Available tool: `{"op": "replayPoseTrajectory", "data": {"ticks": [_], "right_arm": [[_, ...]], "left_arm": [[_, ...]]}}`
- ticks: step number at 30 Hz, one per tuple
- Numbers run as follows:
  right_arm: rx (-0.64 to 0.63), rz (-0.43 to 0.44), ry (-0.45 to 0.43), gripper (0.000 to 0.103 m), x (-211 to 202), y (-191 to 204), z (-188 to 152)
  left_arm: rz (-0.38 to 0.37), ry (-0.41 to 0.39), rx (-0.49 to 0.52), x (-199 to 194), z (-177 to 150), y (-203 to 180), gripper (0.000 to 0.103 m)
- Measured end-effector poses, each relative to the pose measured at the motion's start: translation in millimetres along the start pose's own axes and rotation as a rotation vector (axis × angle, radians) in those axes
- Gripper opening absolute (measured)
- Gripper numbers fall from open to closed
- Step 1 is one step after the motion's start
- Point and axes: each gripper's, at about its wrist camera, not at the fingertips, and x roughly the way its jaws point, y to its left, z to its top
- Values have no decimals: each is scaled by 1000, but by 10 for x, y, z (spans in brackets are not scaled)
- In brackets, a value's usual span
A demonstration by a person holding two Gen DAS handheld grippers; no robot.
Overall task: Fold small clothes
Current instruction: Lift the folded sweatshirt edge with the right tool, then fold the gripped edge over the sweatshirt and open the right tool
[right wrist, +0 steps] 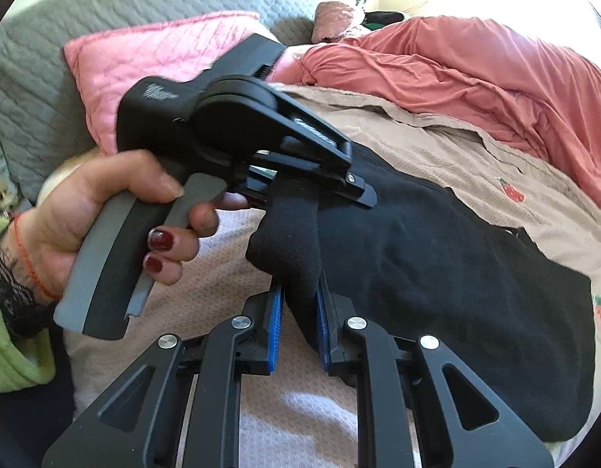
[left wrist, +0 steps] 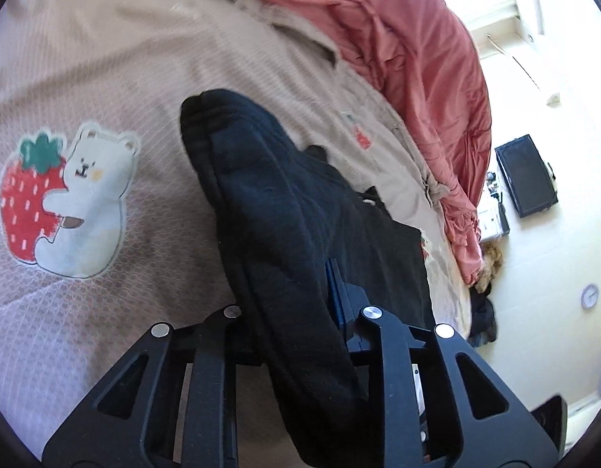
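Right wrist view takes in the bed, spread with a beige quilted cover that carries strawberry prints, a salmon duvet bunched along its far side and a pink pillow leaning on a grey quilted headboard at the back. On the cover lies the task's thing, a black fleece garment, its broad body spreading off to the right of both tools, while one narrow corner is drawn up off the bed at its left end. That raised strip is what the coming move turns on: it runs as a short taut band from the right tool at the near edge up to the left tool just beyond it, so the long axis of the cloth stretches away to the right from the pair, and both tools sit at the same end, touching the same corner. The right tool is clamped on the lower fold, blue pads pressing it from both sides. The left tool, held in a hand with a green sleeve behind it, has its jaws pinched on the upper edge; the left wrist view shows the same fabric running between its jaws and out over the strawberry-and-bear print. I judge the fold would carry this corner rightward across the body
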Motion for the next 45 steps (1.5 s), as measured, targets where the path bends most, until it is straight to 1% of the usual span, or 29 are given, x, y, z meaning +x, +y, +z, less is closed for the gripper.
{"op": "replayPoseTrajectory", "data": {"ticks": [2, 4, 8, 10, 12, 15, 18, 22, 26, 30, 37, 41, 45], "right_arm": [[20, 8, -13, 14, -91, -67, -28], [19, 8, -18, 14, -167, -107, -62], [39, 8, -32, 14, -350, -240, -132], [68, 15, -38, 14, -431, -340, -150], [102, 13, -49, 14, -512, -446, -138], [129, -11, -87, 14, -666, -589, -92], [157, -39, -121, 14, -811, -742, -76], [244, -45, -142, 14, -942, -999, -85], [357, -22, -152, 14, -1094, -1277, -136], [429, -51, -159, 14, -1271, -1533, -236], [545, -109, -136, 14, -1470, -1863, -483], [607, -138, -111, 14, -1542, -2004, -655], [655, -159, -81, 14, -1544, -2127, -786]], "left_arm": [[17, -17, 21, -45, -54, -128, 16], [25, -25, 18, -68, -107, -217, 16], [54, -18, 31, -69, -158, -384, 16], [69, -11, 37, -48, -159, -514, 16], [101, -6, 57, -6, -132, -678, 16], [142, 4, 84, 84, -45, -943, 16], [173, 18, 96, 221, 25, -1181, 17], [234, 39, 148, 402, 53, -1487, 17], [244, 76, 165, 609, 63, -1746, 17], [264, 111, 215, 865, 16, -2047, 17], [272, 174, 262, 1328, -127, -2406, 17], [297, 205, 311, 1571, -247, -2563, 17], [330, 218, 351, 1744, -330, -2649, 17]]}}
